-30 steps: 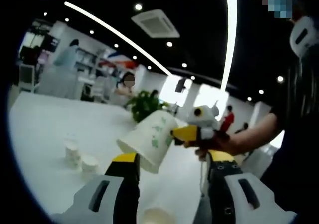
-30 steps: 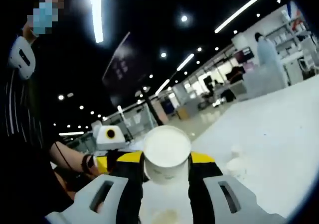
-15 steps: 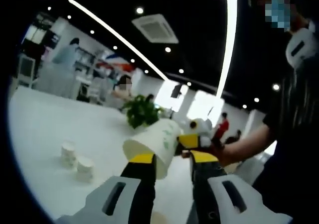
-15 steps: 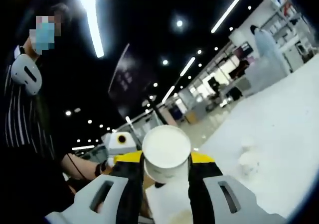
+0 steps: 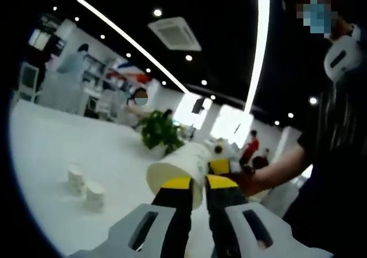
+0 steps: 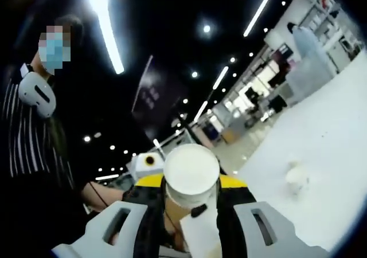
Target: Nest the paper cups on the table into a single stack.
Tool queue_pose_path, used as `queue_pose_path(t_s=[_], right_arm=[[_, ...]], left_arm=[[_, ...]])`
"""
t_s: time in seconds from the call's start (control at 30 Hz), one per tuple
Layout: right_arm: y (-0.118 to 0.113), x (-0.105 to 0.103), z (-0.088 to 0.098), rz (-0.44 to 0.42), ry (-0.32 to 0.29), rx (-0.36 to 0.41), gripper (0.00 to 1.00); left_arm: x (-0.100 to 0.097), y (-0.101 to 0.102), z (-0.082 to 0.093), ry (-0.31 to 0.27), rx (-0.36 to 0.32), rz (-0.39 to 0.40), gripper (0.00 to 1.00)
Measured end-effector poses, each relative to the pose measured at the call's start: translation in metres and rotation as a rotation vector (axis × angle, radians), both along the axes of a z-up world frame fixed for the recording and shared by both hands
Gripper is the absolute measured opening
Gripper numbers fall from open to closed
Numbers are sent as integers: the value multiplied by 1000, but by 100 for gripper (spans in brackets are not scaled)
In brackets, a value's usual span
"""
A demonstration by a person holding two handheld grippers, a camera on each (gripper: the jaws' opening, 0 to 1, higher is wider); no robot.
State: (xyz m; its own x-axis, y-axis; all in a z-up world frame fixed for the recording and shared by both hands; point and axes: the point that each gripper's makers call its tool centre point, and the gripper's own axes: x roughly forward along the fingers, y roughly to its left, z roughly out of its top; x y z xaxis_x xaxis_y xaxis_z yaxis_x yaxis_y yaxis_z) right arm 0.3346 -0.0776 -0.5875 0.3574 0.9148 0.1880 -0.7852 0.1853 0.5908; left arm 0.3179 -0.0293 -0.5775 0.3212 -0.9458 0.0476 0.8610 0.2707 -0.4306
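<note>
Looking along the left gripper (image 5: pixel 192 184), its jaws nearly together, pinching the paper cup's (image 5: pixel 178 169) rim, mouth tilted toward it; two spare cups (image 5: pixel 83 186) sit on the worktop (image 5: pixel 46 155). Right gripper (image 6: pixel 191 183) clamps that cup's base end.

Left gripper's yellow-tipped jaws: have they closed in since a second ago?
Yes. The left gripper jaws, wide apart before, now stand nearly together at the rim of the white paper cup with green print, which the right gripper holds.

Table (image 5: pixel 51 155) surface open on the near side. Two small cups (image 5: pixel 84 187) stand on it, touching. Potted plant (image 5: pixel 160 133) obstructs the far edge.
</note>
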Motion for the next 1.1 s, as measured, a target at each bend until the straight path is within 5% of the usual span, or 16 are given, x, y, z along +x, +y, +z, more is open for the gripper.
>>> queue_pose_path(t_s=[0.5,0.67,0.77,1.1], right_arm=[[0,-8,0,43,8,41,31],[0,-10,6,45,-48,52,31],[-1,-12,6,56,-74,50,23],[-3,-9,2,21,-81,41,30]], left_arm=[[-8,-1,8,-48,1,-52,3],[-12,-2,16,-38,-22,-83,0],[-12,-2,20,-68,-18,-85,0],[-7,1,23,-67,-4,-67,0]])
